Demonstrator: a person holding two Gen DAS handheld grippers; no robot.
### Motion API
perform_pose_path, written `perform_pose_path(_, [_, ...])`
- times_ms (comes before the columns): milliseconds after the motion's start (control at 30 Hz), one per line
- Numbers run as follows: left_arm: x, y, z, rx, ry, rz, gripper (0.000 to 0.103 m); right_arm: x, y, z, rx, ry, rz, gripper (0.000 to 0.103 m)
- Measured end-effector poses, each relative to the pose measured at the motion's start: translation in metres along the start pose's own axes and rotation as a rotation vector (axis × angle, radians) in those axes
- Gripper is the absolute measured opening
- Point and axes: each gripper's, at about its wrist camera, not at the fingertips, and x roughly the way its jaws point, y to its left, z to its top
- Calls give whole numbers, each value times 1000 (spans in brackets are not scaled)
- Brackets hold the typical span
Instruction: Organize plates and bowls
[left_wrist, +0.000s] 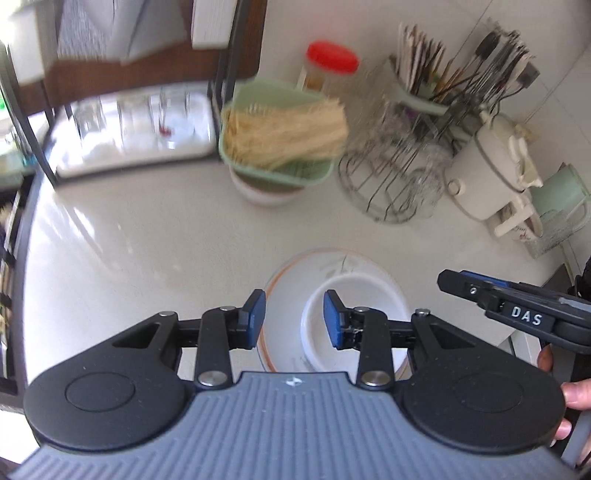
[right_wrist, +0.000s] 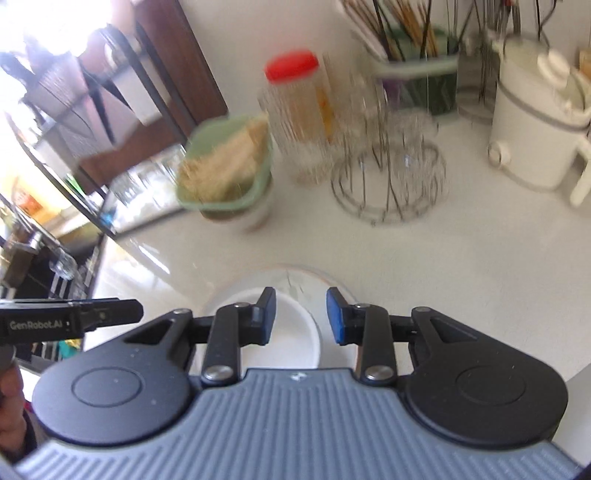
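I have the left gripper (left_wrist: 294, 319) and the right gripper (right_wrist: 301, 315) both spread with nothing between the blue pads, hanging above the plate (left_wrist: 291, 273), which I read as a release so the stack can settle. The small white bowl (left_wrist: 345, 295) sits inside that plate, nested so the two take one spot on the white counter (left_wrist: 147, 229). Beyond the plate stand the green basket (left_wrist: 280, 133), the wire rack (left_wrist: 391, 177) and the white kettle (left_wrist: 491, 173), well apart from it.

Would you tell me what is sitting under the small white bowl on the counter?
The small white bowl rests inside a larger plate with an orange rim line and a faint sprig pattern. The plate's near part is hidden behind the left gripper.
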Motion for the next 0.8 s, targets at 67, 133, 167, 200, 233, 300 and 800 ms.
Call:
perform_pose_path(67, [-17, -6, 1, 4, -38, 4, 40, -16, 1, 4, -9, -49, 13, 33])
perform_pose_path(133, [-33, -14, 1, -11, -74, 2, 40, -32, 2, 8, -20, -95, 30, 33])
perform_pose_path(167, [-41, -19, 1, -14, -90, 1, 40, -39, 1, 10, -26, -116, 35, 33])
perform_pose_path(200, [-48, -24, 0, -21, -104, 1, 40, -47, 1, 11, -31, -133, 39, 33])
perform_pose_path(233, [-55, -28, -1, -29, -118, -4, 40, -54, 0, 12, -33, -150, 42, 33])
perform_pose_path(300, [-70, -40, -5, -22, -147, -10, 40, -69, -3, 11, -31, -187, 52, 33])
perform_pose_path(800, [-130, -109, -82, -7, -278, 104, 57, -148, -31, -27, -103, -312, 96, 33])
